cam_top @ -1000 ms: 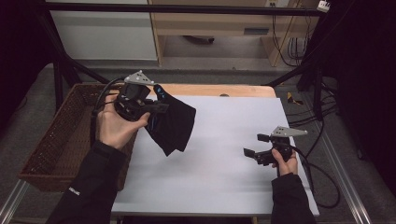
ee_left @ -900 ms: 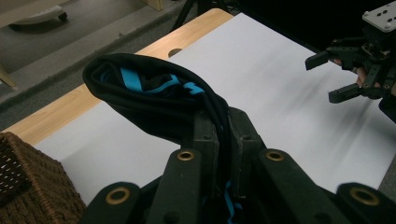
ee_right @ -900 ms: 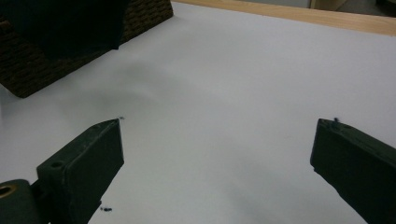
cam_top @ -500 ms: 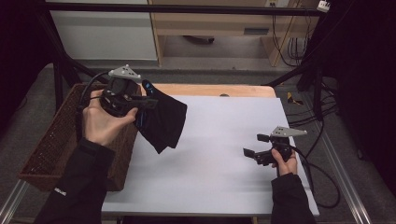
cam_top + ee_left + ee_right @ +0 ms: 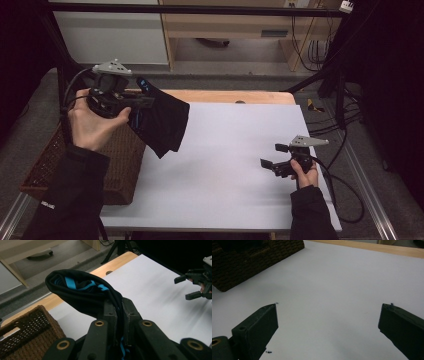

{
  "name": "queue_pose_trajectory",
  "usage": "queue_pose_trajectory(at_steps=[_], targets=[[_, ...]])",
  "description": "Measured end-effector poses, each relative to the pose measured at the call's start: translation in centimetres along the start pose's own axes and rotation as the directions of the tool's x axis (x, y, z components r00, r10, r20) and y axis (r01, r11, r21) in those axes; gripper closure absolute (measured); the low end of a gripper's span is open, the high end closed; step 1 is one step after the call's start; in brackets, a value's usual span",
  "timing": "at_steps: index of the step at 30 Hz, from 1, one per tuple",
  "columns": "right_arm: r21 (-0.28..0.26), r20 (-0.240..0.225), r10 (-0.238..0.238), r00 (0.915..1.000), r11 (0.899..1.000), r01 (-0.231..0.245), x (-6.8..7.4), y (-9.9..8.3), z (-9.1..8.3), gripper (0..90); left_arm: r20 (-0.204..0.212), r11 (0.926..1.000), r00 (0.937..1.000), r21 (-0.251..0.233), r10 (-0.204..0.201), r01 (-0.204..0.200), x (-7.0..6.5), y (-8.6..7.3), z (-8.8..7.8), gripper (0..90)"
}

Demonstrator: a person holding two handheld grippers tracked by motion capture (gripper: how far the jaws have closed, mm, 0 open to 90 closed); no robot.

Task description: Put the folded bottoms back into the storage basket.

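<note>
— So, the high view?
— Left claw, upper left of frame, clenched on a black garment hanging over the wicker basket edge. Right claw is released, lower right.
— Left gripper view?
— Garment pinched, centre.
— Right gripper view?
— Spread jaws above the white table.

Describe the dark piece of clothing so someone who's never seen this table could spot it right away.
Start at the white table and go to its left edge, where a brown wicker basket sits. Above that edge, the left gripper is clamped on a black garment that hangs in the air. It is the one soft thing, black with bright blue stripes.
</note>
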State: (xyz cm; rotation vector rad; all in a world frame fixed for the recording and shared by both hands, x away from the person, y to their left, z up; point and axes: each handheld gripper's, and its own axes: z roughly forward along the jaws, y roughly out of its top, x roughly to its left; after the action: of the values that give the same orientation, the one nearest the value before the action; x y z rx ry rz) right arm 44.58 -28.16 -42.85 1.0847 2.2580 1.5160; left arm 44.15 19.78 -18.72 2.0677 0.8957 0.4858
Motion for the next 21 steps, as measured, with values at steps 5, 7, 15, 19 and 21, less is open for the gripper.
queue_pose_trajectory(at_steps=[5,7,15,19,21], targets=[[0.0,0.001,0.0,1.0,1.0,0.0,0.0,0.0,0.0,2.7,-0.02,0.9999,0.9997,-0.005,-0.014,0.014,1.0,-0.1,-1.0,83.4],[0.0,0.001,0.0,1.0,1.0,0.0,0.0,0.0,0.0,2.7,-0.029,0.9997,0.9993,-0.009,-0.022,0.022,1.4,-0.1,-1.4,83.5],[0.0,0.001,0.001,1.0,1.0,-0.001,0.0,0.0,0.0,2.7,-0.064,0.9982,0.9966,-0.033,-0.051,0.049,2.9,-0.4,-3.4,83.5],[0.002,0.001,-0.001,1.0,1.0,0.001,0.0,0.0,0.0,2.7,-0.083,0.9971,0.9944,-0.045,-0.066,0.062,3.7,-0.7,-4.4,83.5],[0.003,0.002,-0.001,1.0,1.0,0.001,0.0,0.0,0.1,2.7,-0.096,0.9959,0.9921,-0.05,-0.08,0.076,4.2,-0.9,-4.7,83.4]])
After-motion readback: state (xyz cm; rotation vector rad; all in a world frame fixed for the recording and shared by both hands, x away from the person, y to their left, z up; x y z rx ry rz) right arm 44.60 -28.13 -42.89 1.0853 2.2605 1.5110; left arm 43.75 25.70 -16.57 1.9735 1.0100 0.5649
